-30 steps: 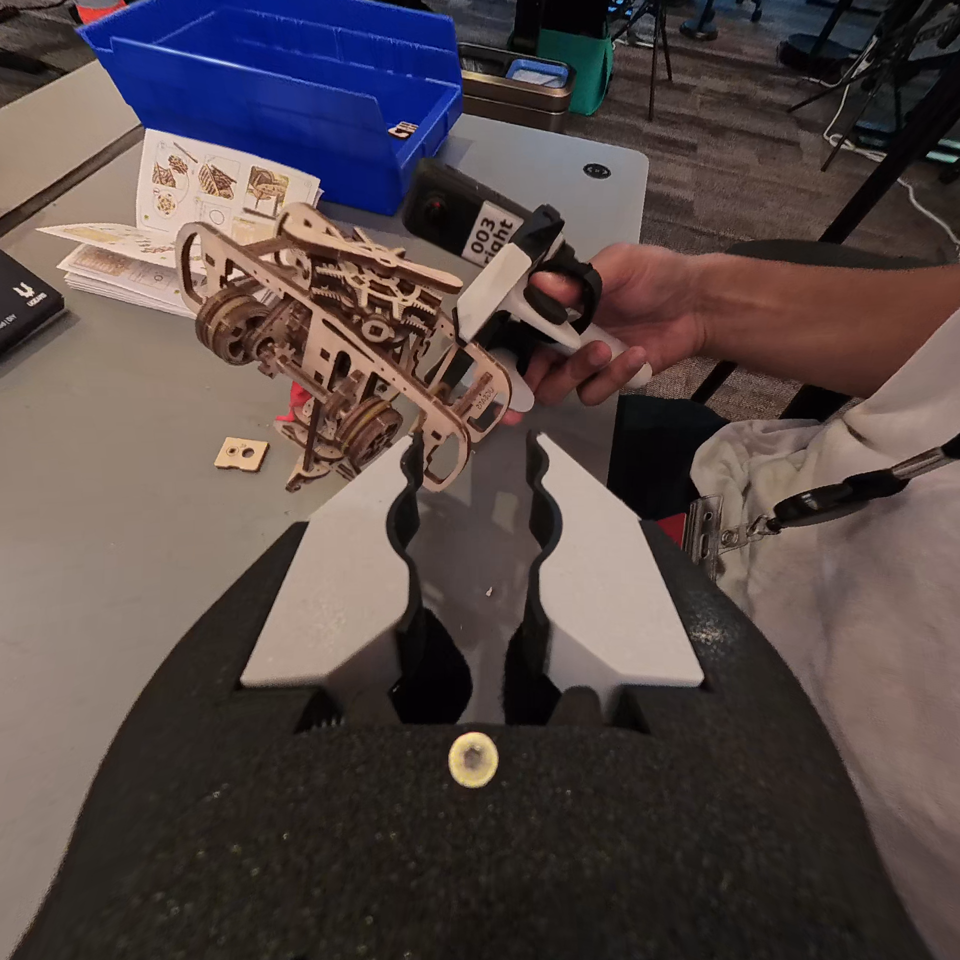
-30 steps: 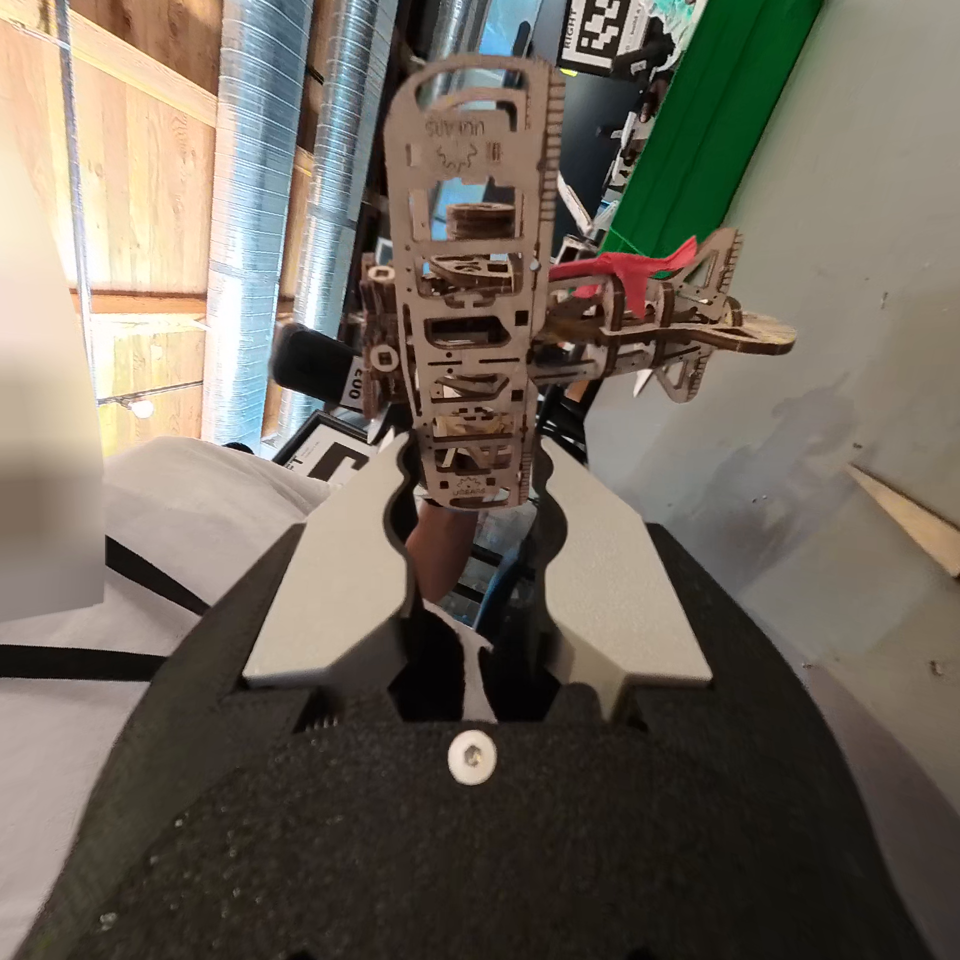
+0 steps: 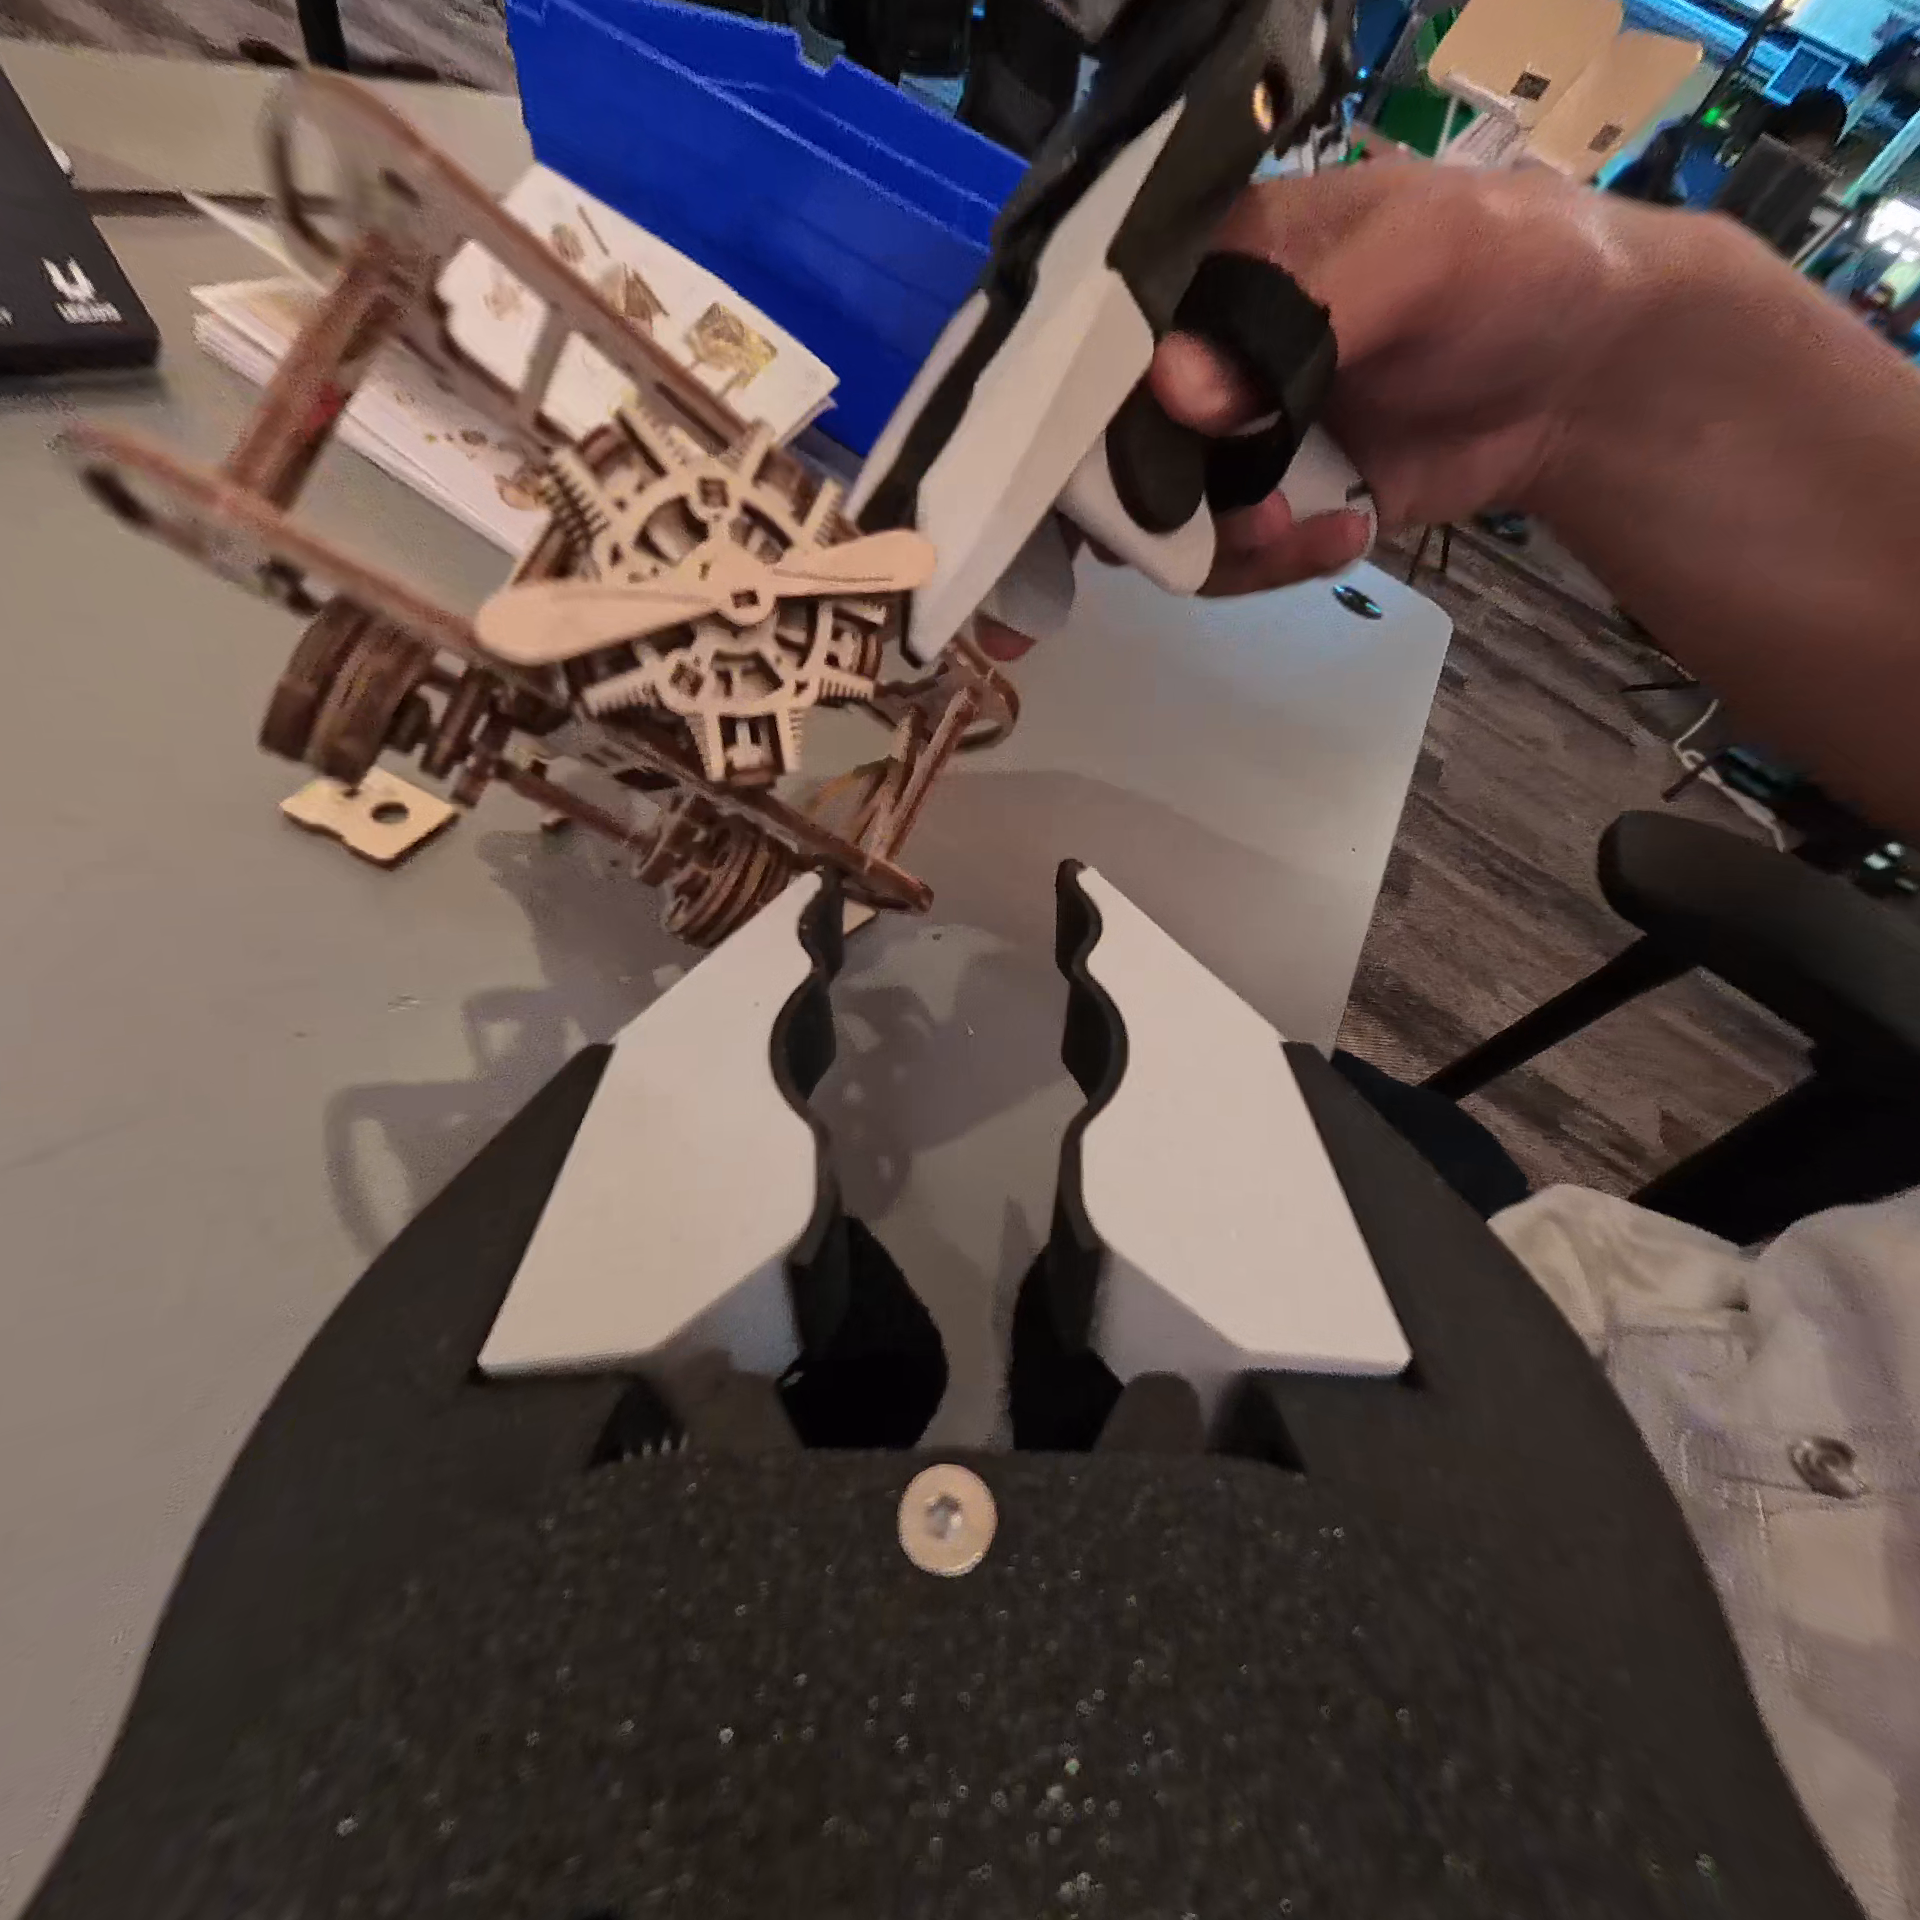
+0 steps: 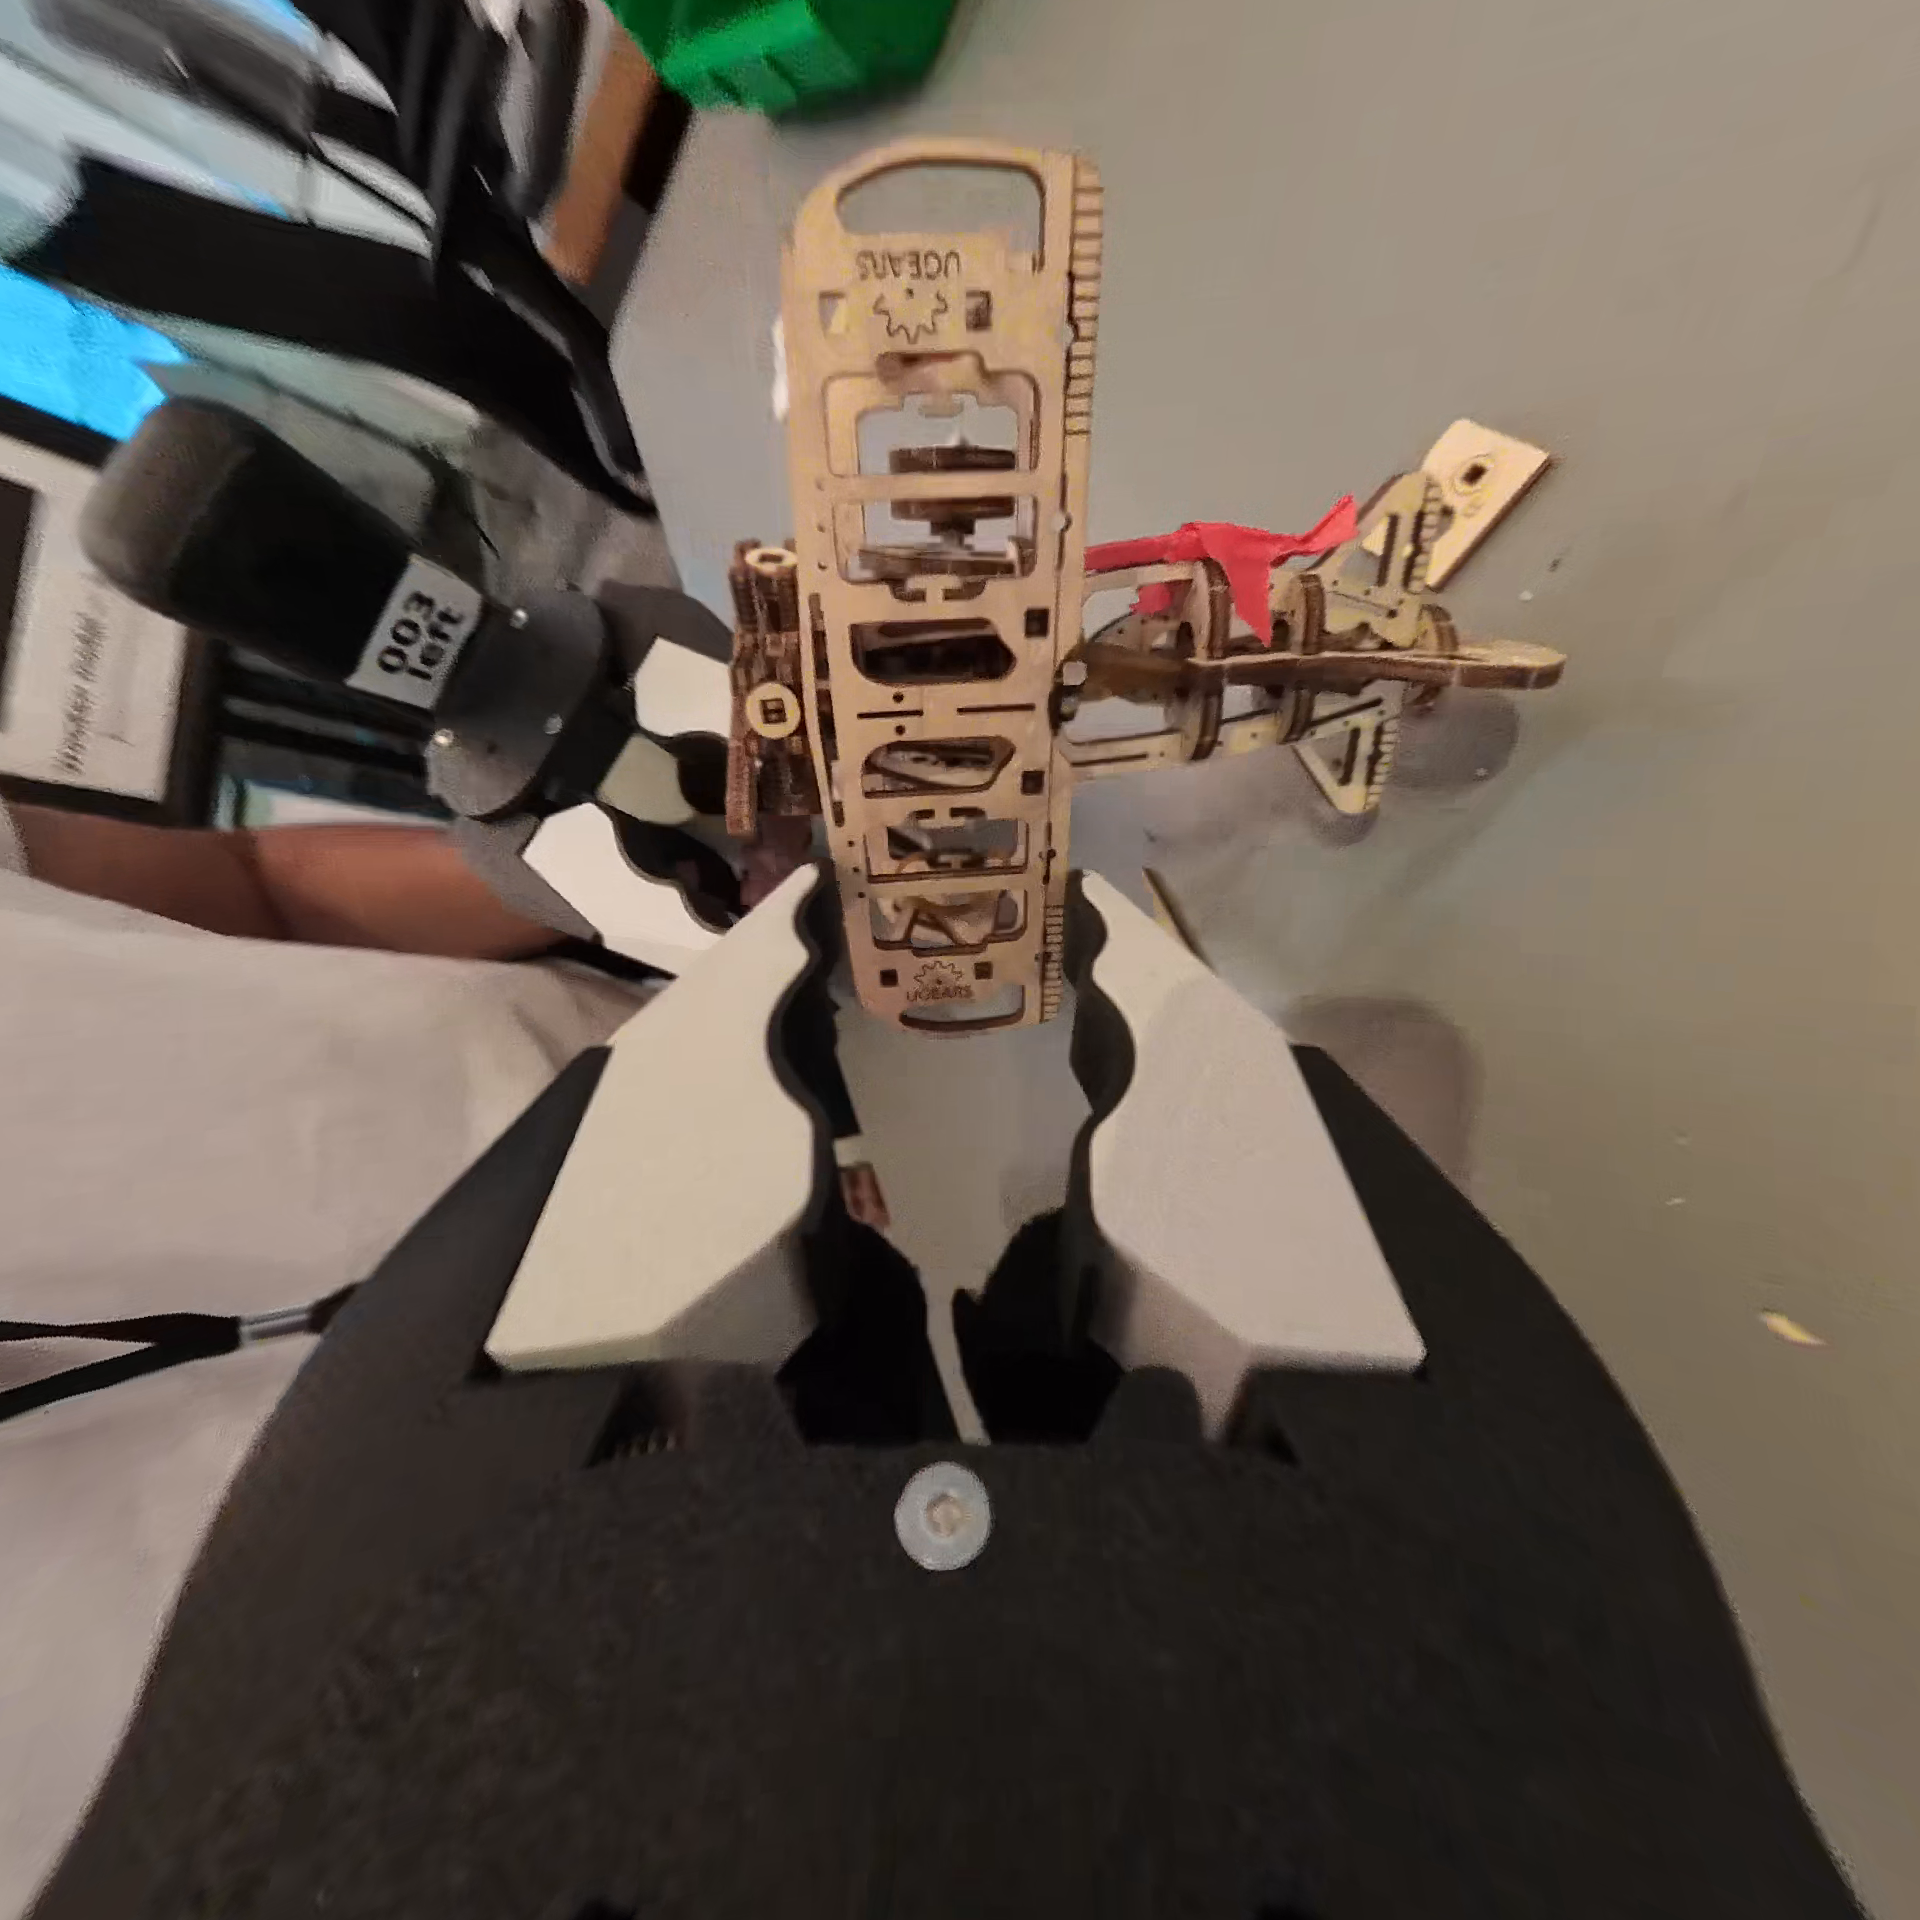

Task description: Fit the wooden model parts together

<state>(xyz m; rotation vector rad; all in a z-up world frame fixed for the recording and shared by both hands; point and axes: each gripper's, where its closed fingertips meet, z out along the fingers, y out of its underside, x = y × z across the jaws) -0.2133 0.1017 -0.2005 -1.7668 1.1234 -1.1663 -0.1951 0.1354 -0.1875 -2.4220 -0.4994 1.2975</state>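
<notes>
The wooden biplane model (image 3: 665, 665) is looking nearly whole: 2 wings, radial engine, propeller (image 3: 717, 603), wheels and tail are all sitting in place, with a scrap of red tape (image 4: 1226, 566) wrapped around the rear fuselage. What seems to be left is the small flat wooden piece (image 3: 364, 816) with a hole, lying loose on the grey table (image 3: 187, 1039) just beside the wheels; where it belongs on the model I cannot tell.

The right gripper (image 4: 951, 956) is clamping the near tip of the upper wing between its fingers, holding the plane low over the table with the lower wingtip close to the surface. The left gripper (image 3: 940, 894) is standing spread and empty, its left finger almost touching the lower wingtip. A hand (image 3: 1475, 374) is squeezing the right gripper's handle.

Compared with 1 second ago, the plane is now turned so its propeller is facing the left gripper's camera instead of showing its side, and it is sitting lower, closer to the loose piece. The left gripper is closer in as well, with the blue bin (image 3: 748, 177) and instruction booklet (image 3: 499, 343) now looming larger behind the model. The frames are blurred, so the pair are moving.
</notes>
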